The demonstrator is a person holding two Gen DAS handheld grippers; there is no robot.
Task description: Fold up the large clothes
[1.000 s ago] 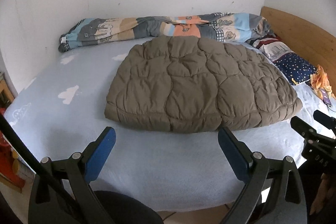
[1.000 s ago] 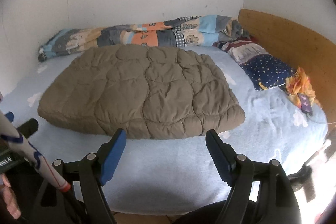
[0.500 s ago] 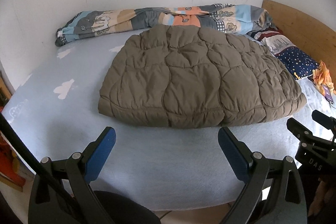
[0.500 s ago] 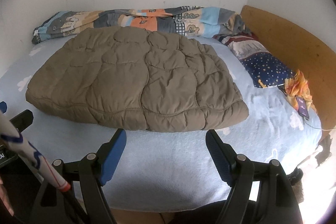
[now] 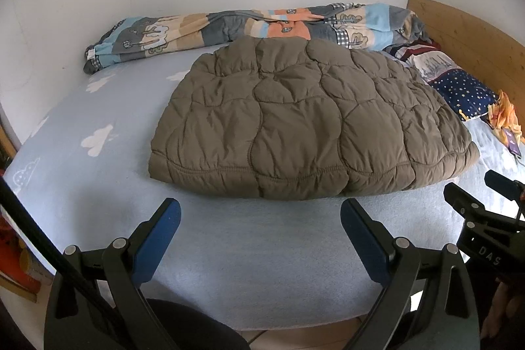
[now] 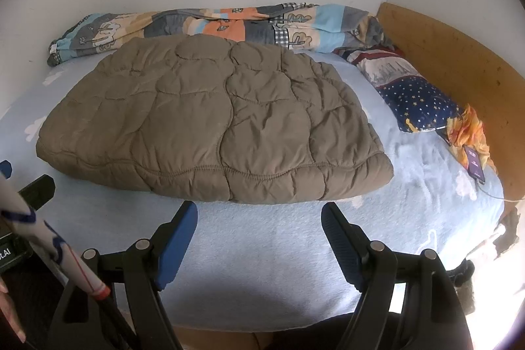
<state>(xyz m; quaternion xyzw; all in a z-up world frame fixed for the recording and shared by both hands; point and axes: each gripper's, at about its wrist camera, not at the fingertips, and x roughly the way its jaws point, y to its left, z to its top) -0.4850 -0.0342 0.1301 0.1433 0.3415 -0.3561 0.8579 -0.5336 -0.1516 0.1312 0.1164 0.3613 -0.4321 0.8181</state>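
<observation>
A folded olive-brown quilted coat point(image 5: 295, 120) lies flat in the middle of the bed; it also shows in the right wrist view point(image 6: 213, 120). My left gripper point(image 5: 261, 209) is open and empty, held over the bed's near edge just short of the coat's front hem. My right gripper point(image 6: 259, 212) is open and empty, also just short of the hem, towards the coat's right half. The right gripper's body shows at the right edge of the left wrist view point(image 5: 482, 218).
The bed has a light blue sheet point(image 5: 262, 268) with white clouds. A rolled patterned blanket point(image 5: 246, 28) lies along the back wall. A starry pillow point(image 6: 420, 104), an orange cloth and a phone point(image 6: 474, 161) lie at the right by the wooden headboard point(image 6: 459, 61).
Both grippers have moved forward and a little closer to the coat, which looms larger. The coat has not moved. Both grippers stay open.
</observation>
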